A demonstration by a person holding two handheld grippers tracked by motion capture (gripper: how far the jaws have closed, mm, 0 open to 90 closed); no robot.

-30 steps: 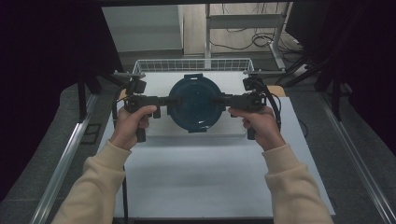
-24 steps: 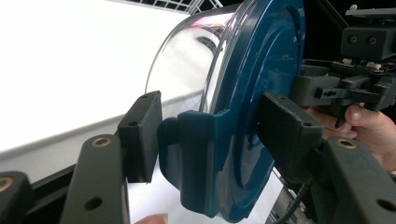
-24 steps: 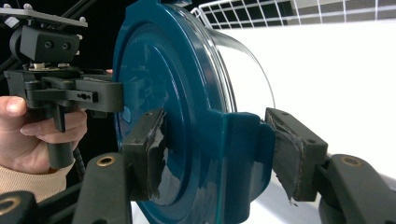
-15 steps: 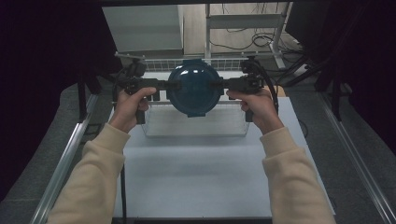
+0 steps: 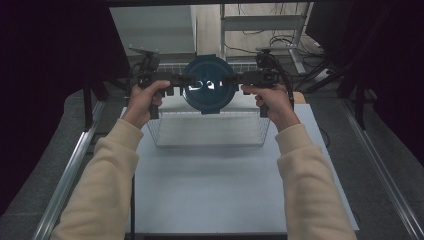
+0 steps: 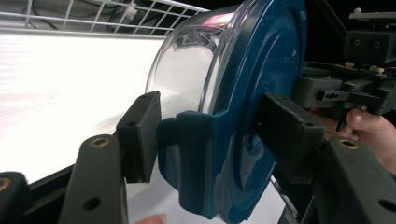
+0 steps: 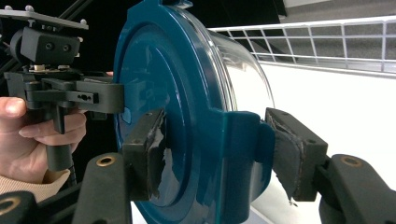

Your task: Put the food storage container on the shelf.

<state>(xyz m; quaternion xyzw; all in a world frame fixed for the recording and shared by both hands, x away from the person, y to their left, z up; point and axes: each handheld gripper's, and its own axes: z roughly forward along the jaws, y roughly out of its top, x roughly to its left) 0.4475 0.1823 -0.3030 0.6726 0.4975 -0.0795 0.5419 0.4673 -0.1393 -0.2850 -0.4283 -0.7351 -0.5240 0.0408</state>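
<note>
Now: keep the bowl level over the basket

Lidded glass container [image 5: 208, 85] hangs above the wire basket [image 5: 210, 131]. Left gripper [image 5: 176, 81] and right gripper [image 5: 239, 80] each clamp a blue lid tab. Lower both hands together; don't loosen either side early.

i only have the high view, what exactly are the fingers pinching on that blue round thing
Observer: The left gripper clamps a latch flap folded over the edge of a blue lid; the right gripper clamps the opposite flap.
Operator: anything behind the lid
Observer: A clear glass bowl, turned on its side, with nothing visible inside.
Operator: pads ok
Observer: The right gripper's pads are torn, and the covering is peeling at the edges.
</note>
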